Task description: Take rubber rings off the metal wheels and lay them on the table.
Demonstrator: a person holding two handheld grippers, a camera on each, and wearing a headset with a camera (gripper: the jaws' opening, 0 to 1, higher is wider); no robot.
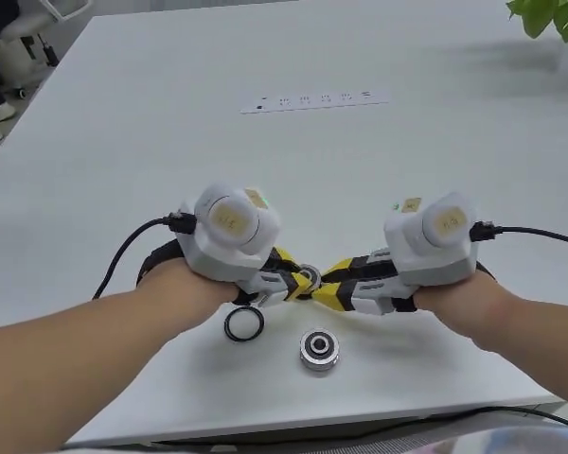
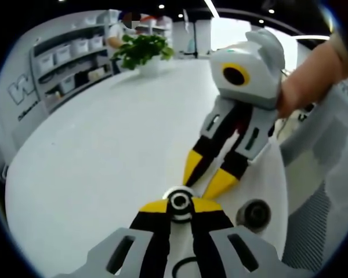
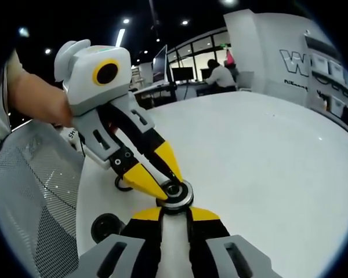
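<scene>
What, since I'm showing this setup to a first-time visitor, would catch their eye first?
Near the front edge of the white table, the left tool and right tool meet tip to tip on a small metal wheel. Just in front of them lie a loose black rubber ring and, to its right, a second wheel with a dark rim.
</scene>
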